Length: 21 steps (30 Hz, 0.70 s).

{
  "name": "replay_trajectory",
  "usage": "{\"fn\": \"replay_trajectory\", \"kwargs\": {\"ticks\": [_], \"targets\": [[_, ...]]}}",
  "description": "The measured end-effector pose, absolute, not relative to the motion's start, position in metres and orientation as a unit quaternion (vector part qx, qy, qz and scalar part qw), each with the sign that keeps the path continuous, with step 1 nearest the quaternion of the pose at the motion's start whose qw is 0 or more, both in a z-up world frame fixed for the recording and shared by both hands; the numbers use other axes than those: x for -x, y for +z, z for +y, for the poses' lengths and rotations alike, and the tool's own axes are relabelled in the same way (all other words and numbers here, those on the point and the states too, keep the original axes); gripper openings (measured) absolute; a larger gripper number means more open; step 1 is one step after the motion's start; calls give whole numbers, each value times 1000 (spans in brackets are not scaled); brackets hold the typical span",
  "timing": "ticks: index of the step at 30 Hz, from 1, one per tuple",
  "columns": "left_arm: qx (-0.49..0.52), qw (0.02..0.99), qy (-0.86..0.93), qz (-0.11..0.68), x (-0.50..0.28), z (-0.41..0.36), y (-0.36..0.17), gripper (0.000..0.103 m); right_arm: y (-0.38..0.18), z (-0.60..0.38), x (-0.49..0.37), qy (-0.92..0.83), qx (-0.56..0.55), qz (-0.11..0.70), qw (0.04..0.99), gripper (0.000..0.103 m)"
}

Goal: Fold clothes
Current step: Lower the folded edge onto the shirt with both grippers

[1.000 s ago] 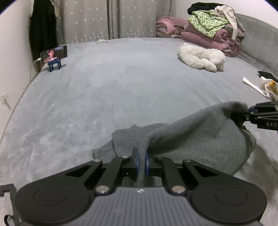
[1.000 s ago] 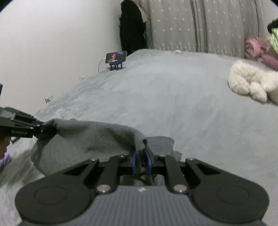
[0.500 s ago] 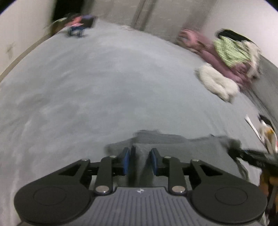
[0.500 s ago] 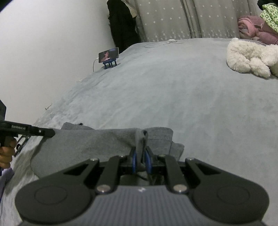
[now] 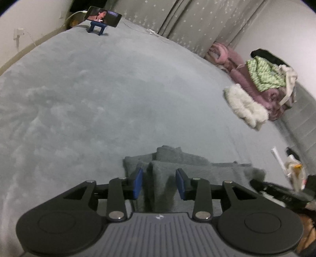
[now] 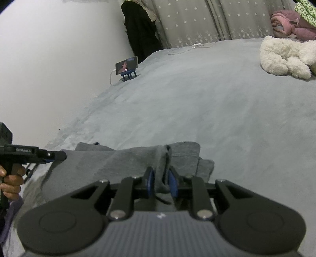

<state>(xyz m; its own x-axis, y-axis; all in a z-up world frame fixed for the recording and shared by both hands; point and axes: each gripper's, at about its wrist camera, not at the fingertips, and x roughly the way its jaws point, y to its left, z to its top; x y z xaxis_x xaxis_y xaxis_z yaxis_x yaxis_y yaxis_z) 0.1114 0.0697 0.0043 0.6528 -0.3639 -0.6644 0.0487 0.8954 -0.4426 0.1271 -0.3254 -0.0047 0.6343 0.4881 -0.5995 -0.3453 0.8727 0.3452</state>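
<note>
A grey garment lies folded flat on the grey bed cover, close in front of both grippers. My left gripper is open, its blue pads standing on either side of a loose ridge of the cloth without pinching it. In the right wrist view the garment spreads to the left, and my right gripper is shut on a raised fold at its near right corner. The left gripper's fingertips hover at the garment's left edge, held by a hand.
A phone on a blue stand sits at the far left bed edge by the wall. A white fluffy item and a pile of pink blankets with a green checked cloth lie far right. Small white and yellow items are near right.
The garment, held up between both grippers a second ago, has been lowered flat onto the bed. My left gripper has opened and let go of its corner; the right still holds its fold.
</note>
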Motion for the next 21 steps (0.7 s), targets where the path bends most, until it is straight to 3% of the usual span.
{"fn": "replay_trajectory", "kwargs": {"ticks": [1, 4, 14, 21], "targets": [[187, 891, -112, 399, -111, 67, 5, 11, -4, -325, -126, 230, -96, 357, 900, 12], [168, 901, -106, 385, -104, 59, 12, 5, 3, -322, -120, 229, -91, 345, 906, 11], [148, 931, -103, 317, -95, 51, 36, 4, 21, -327, -112, 213, -104, 300, 924, 11], [132, 935, -55, 325, -120, 38, 12, 3, -2, -309, -129, 165, -83, 329, 926, 11]]}}
